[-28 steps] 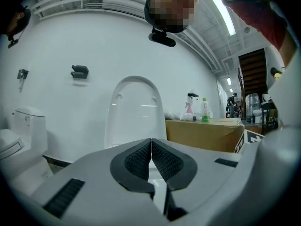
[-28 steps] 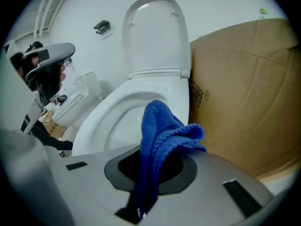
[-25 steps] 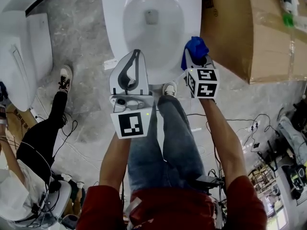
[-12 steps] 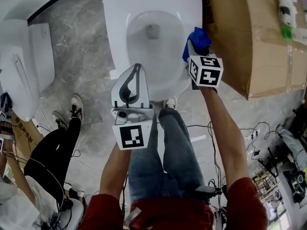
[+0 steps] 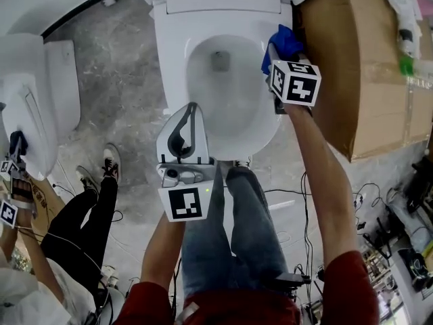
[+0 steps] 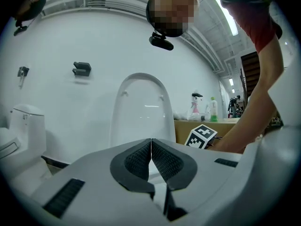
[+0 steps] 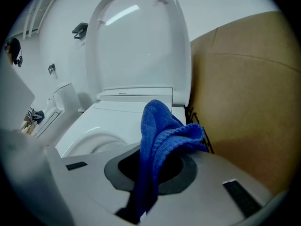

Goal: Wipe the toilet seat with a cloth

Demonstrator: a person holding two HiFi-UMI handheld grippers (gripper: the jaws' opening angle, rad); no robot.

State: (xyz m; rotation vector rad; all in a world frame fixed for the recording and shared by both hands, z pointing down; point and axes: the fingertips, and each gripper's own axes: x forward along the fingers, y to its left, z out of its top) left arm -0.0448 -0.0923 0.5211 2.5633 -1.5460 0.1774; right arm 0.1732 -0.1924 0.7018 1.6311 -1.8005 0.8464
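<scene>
Currently my right gripper (image 5: 276, 63) pinches the blue cloth (image 5: 284, 40) by the toilet seat's (image 5: 266, 117) right rear edge, and my left gripper (image 5: 193, 107) is clenched on nothing. I worry the loosely bunched cloth may drag free.

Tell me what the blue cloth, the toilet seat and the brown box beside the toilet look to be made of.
The blue cloth looks like soft, matte knitted or microfibre fabric: looped texture, limp folds. The toilet seat is glossy white and hard, plastic or ceramic, I cannot tell which; it has a smooth sheen. The brown box is likely cardboard: matte, with a shiny tape strip.
</scene>
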